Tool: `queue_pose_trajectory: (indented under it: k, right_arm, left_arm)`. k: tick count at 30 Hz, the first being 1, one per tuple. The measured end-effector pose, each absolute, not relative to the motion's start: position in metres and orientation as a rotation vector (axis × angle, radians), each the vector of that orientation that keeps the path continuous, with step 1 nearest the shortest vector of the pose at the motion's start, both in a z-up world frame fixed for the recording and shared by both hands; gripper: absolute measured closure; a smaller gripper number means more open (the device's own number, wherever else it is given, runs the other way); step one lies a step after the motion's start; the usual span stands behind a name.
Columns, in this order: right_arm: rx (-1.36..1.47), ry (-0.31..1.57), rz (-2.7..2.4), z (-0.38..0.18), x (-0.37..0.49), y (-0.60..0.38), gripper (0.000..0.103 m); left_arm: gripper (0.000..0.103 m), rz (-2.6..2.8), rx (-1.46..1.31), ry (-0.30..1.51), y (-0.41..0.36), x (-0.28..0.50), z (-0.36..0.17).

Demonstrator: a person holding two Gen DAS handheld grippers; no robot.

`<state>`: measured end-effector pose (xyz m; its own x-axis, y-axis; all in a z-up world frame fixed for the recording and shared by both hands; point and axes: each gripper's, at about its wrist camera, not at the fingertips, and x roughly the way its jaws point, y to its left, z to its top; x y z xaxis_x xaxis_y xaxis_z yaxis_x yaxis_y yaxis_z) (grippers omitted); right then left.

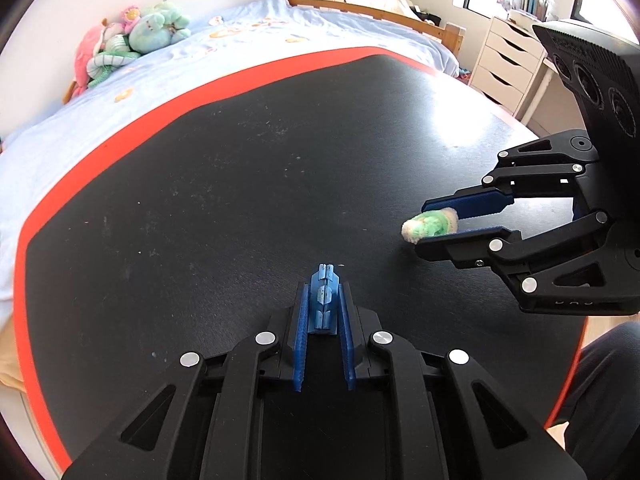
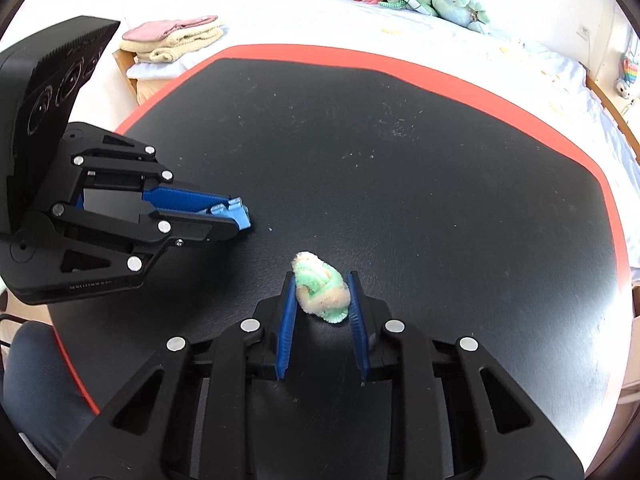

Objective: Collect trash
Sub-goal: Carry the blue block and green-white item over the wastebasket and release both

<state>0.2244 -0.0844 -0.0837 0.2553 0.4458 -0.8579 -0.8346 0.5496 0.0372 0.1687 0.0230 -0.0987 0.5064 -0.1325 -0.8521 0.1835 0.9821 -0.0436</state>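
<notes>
Bedroom, bed [image 1: 240, 36] behind black table [image 1: 200, 180] with red rim. Left gripper [image 1: 324, 292] pinches small blue plastic piece [image 1: 325, 300]. Right gripper [image 2: 322, 292] clamps green-cream crumpled wad [image 2: 320, 292], low over table. Keep both squeezes firm; lift straight before carrying to bin, none visible.
</notes>
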Motion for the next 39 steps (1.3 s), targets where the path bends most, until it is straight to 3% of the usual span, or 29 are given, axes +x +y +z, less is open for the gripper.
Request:
queue_pose_trajectory:
  k: [23, 39]
  right_arm:
    - [-0.343, 0.875, 0.836, -0.002, 0.092, -0.182, 0.078]
    - [-0.299, 0.910, 0.792, -0.015, -0.011, -0.226, 0.078]
  left_arm:
    - [0.089, -0.263, 0.003, 0.914, -0.043, 0.051, -0.027]
    - [0.089, -0.295, -0.040, 0.904, -0.074, -0.025, -0.033]
